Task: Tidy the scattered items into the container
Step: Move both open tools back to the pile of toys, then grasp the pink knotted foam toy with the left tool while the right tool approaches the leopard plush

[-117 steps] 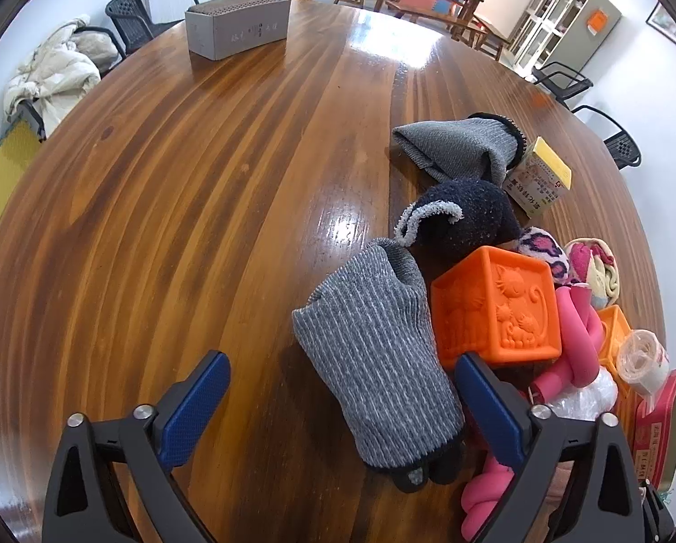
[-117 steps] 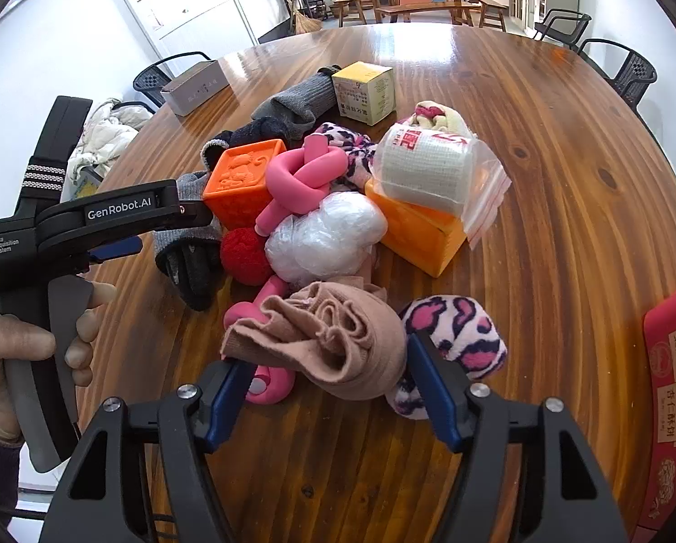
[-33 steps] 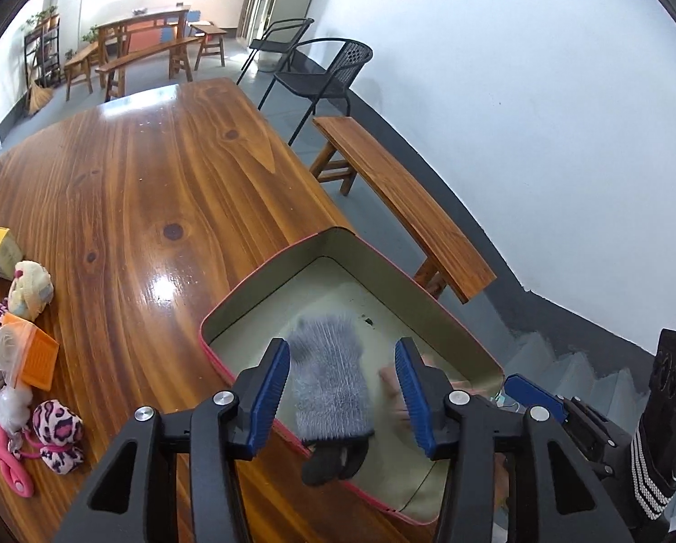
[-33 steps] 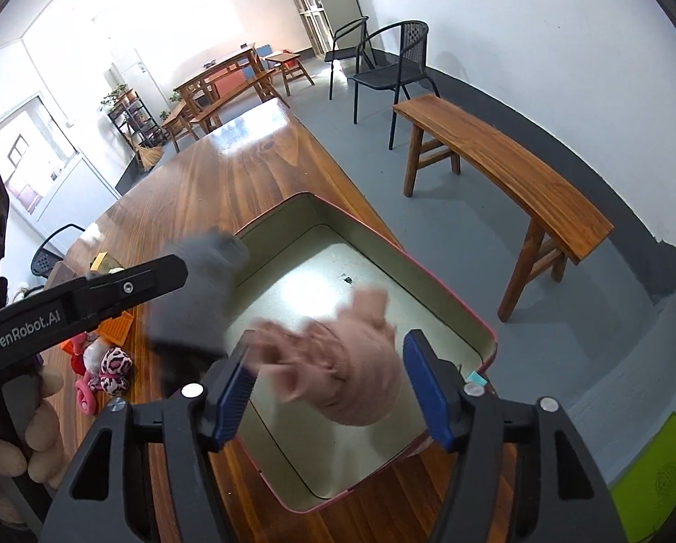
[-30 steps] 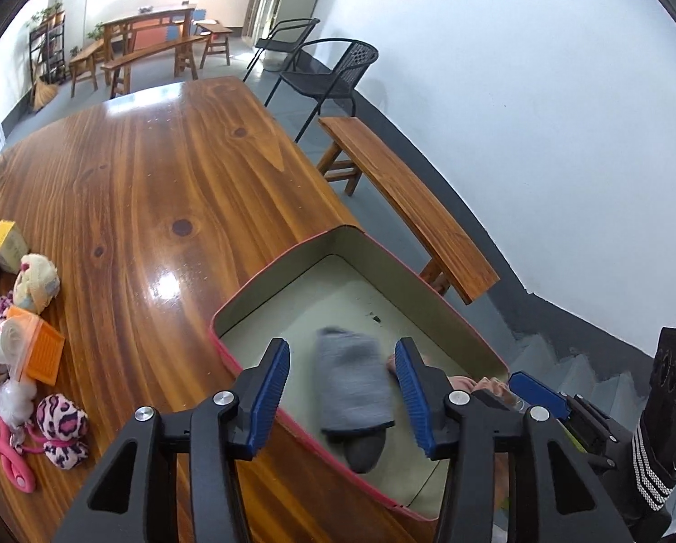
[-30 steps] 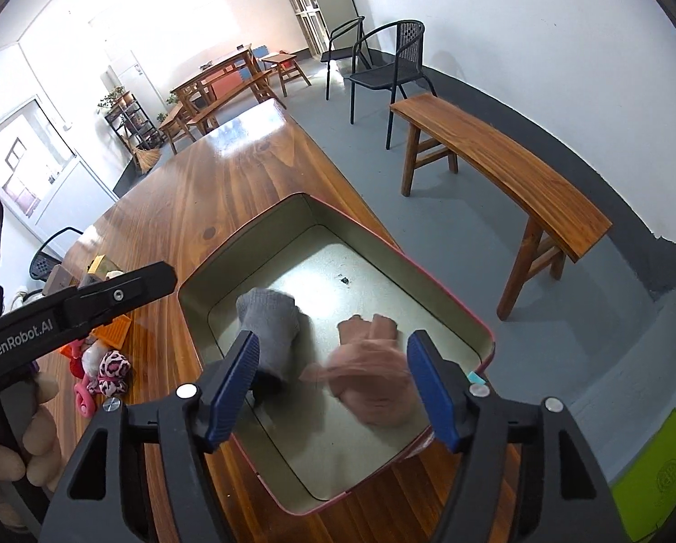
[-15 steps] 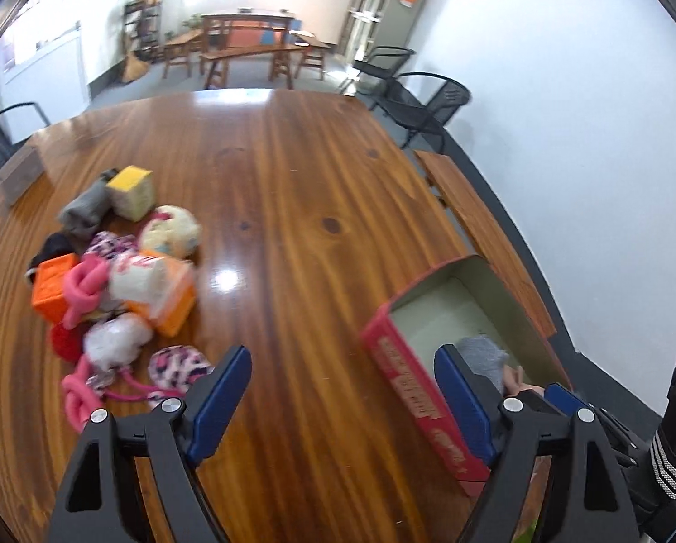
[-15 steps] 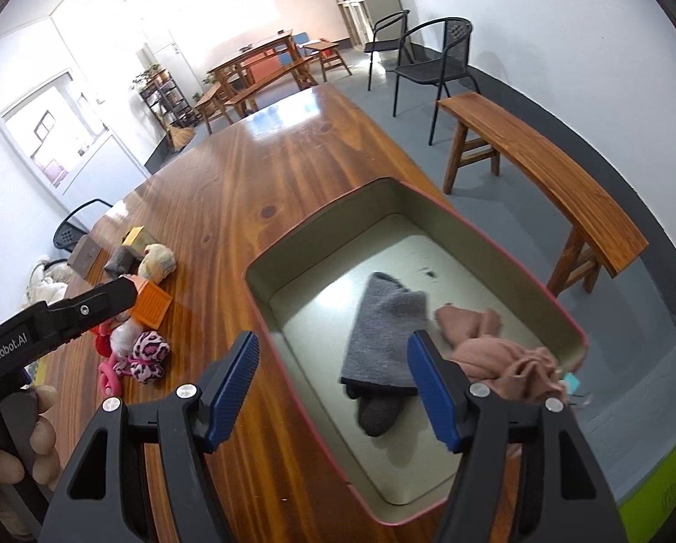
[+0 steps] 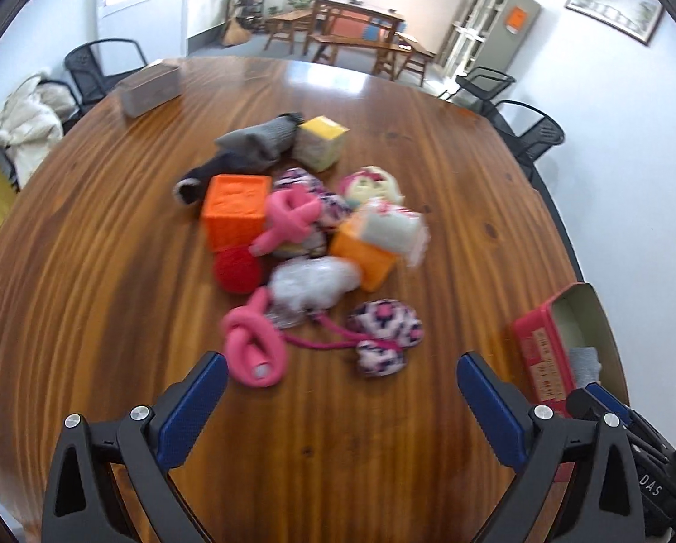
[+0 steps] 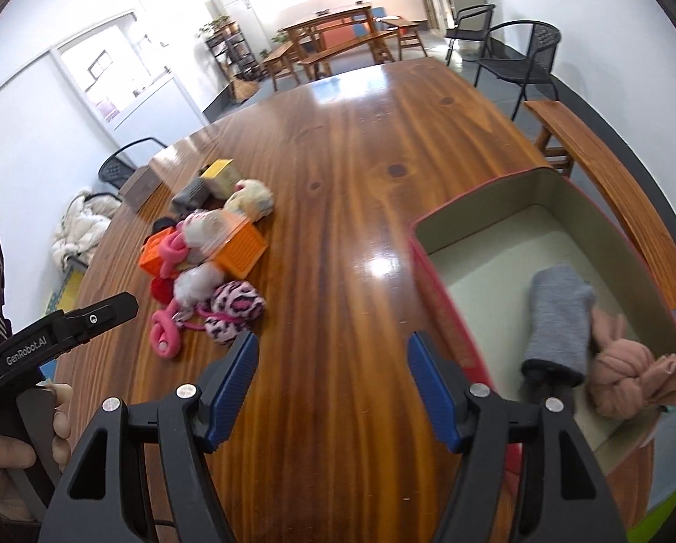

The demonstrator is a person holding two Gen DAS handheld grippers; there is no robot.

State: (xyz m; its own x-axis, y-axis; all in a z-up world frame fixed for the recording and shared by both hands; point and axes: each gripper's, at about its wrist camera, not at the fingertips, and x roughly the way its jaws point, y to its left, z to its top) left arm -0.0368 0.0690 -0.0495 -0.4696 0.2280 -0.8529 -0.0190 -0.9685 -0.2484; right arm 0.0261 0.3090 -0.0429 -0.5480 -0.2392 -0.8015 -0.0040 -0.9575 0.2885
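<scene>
L gripper (image 9: 341, 396) is spreading its jaws, nothing btwn them; R gripper (image 10: 332, 378) is gaping empty too. The pink knotted foam tube (image 9: 254, 347) is lying nearest, left of the red rectangular tin (image 10: 437, 287): prob light, squashy, so grab across the knot. Wooden table (image 9: 88, 249) is offering open room round the pile; tin is sitting near the edge.

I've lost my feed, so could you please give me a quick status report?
Left tongs opening, empty; right tongs open, empty. Grey sock and beige bundle in red tin. Pile still on table; nothing blocking.
</scene>
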